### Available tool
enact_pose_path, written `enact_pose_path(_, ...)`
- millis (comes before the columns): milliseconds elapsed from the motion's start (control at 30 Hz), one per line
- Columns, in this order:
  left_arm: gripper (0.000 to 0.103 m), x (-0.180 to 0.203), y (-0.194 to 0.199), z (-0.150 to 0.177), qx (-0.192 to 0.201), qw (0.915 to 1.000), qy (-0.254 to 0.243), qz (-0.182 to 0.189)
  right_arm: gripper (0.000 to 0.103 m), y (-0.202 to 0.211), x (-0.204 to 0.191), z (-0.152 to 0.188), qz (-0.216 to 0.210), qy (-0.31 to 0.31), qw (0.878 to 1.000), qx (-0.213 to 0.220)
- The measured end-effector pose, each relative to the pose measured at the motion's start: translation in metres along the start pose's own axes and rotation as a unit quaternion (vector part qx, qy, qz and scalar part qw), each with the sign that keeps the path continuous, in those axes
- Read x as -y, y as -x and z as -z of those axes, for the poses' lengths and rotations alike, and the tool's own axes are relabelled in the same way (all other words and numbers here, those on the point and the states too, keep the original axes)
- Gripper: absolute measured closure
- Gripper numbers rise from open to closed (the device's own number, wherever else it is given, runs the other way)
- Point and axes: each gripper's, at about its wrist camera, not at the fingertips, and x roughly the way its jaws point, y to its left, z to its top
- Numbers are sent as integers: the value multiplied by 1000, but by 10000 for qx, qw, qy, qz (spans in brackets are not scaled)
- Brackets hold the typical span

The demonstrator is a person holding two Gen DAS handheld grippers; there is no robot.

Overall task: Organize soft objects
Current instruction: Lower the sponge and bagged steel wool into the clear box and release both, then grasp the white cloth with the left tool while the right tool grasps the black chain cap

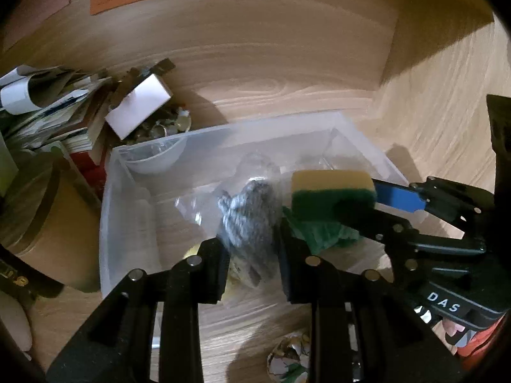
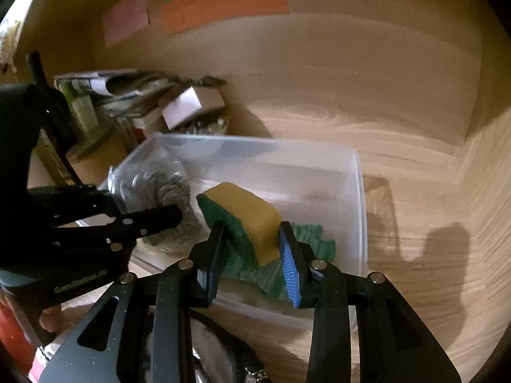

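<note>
A clear plastic bin (image 1: 134, 166) (image 2: 357, 198) stands on the wooden surface. My left gripper (image 1: 254, 242) is shut on a clear bag of grey yarn (image 1: 247, 214) and holds it over the bin; the bag also shows in the right wrist view (image 2: 159, 188). My right gripper (image 2: 252, 239) is shut on a yellow and green sponge (image 2: 246, 220) above the bin's right side; the sponge also shows in the left wrist view (image 1: 332, 191). A green cloth (image 1: 325, 234) (image 2: 306, 236) lies in the bin under the sponge.
A stack of papers and books (image 1: 48, 108), a white box (image 1: 140, 105) and a container of small metal pieces (image 1: 166, 127) sit behind the bin on the left. A brown box (image 1: 48, 223) stands left of it. Crumpled foil (image 1: 287, 357) lies in front.
</note>
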Motion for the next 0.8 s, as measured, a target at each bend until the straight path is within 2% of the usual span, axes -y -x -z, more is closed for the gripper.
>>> enact_pose_path(133,64,-5,1,1,-27,10000,-3,-32,70,1,-1,2,53,64,10000,-51)
enact_pose_path(200,55,-7,7,2,43,10000,-7,-81,69,1,-2,2,48,95,9999,-51)
enact_pose_path(267,51,-7,15,3,130,9999,-11,-76,66,4,-3,1,69,130,9999,-38)
enact_pose_path(433,41,-5,36,2,454,9987,-66,-219,51,23,-4,-1,92,178,9996,212)
enact_pose_path(567,26,-5,63,6,776,9965,-52,-308,40,46,-7,-4,76,182,9986,496)
enact_pose_path(700,9,-7,88,16,1018,9942,17,-358,21,74,-10,0,44,223,9965,807)
enact_pose_path(800,5,-7,102,30,1125,9923,57,-509,19,85,-14,6,7,280,9955,910)
